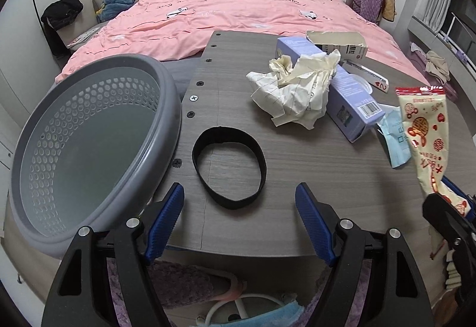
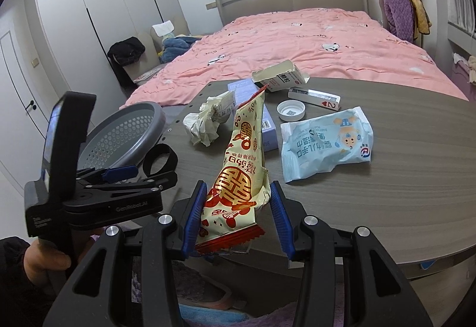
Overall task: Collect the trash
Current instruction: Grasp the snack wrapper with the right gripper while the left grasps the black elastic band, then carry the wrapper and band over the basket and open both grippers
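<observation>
From the left wrist, the left gripper [image 1: 239, 209] hangs wide apart and empty over the black band [image 1: 229, 166] beside the grey basket [image 1: 89, 148] — from the right wrist, the right gripper [image 2: 238, 212] clamps the cream snack wrapper [image 2: 241, 175] above the table [image 2: 386, 178].

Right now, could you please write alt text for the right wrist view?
The right gripper holds up a cream and red snack wrapper above a grey table strewn with crumpled paper, a blue wipes packet and boxes. The left gripper hangs open beside a grey basket.
</observation>
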Demonstrator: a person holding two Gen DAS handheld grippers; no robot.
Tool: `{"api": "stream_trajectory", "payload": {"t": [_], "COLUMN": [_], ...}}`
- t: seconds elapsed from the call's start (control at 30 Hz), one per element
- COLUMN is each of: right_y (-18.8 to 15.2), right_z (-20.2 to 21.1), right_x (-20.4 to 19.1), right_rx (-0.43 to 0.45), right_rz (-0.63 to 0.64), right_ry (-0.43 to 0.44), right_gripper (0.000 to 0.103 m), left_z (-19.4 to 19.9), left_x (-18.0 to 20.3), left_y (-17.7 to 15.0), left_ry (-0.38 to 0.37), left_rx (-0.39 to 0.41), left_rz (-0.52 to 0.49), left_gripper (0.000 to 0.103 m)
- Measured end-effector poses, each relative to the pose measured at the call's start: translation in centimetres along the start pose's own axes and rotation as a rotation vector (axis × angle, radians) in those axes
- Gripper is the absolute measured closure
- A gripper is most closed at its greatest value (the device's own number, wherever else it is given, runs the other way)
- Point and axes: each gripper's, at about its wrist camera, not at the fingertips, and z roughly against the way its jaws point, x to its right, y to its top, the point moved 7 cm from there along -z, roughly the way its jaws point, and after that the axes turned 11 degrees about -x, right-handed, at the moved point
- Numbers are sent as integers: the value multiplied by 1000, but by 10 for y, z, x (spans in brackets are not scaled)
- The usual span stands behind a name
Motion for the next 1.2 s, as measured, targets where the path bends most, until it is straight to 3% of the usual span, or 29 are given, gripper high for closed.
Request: {"api": "stream_trajectory", "payload": {"t": [0.23, 0.3, 0.37, 0.53, 0.83, 1.2], "right_y": [1, -1, -1, -1, 14, 58], "right_z": [1, 2, 2, 1, -4, -32], "right_x": [5, 5, 6, 5, -11, -86], "right_rx": [9, 9, 8, 2, -6, -19], "right_rz": [-8, -10, -12, -11, 28, 171], "right_ry": [12, 13, 12, 4, -1, 71], "right_gripper": [60, 60, 60, 60, 60, 60], "left_z": [-9, -9, -8, -5, 30, 63], "left_x": [1, 2, 3, 6, -14, -87], "left_y": [8, 11, 12, 9, 13, 25], "left_ry": [27, 25, 22, 4, -15, 45], "left_rx": [-2, 6, 10, 6, 95, 197], "left_rz": [-8, -13, -20, -36, -12, 77], "left_gripper": [42, 51, 65, 86, 86, 86]}}
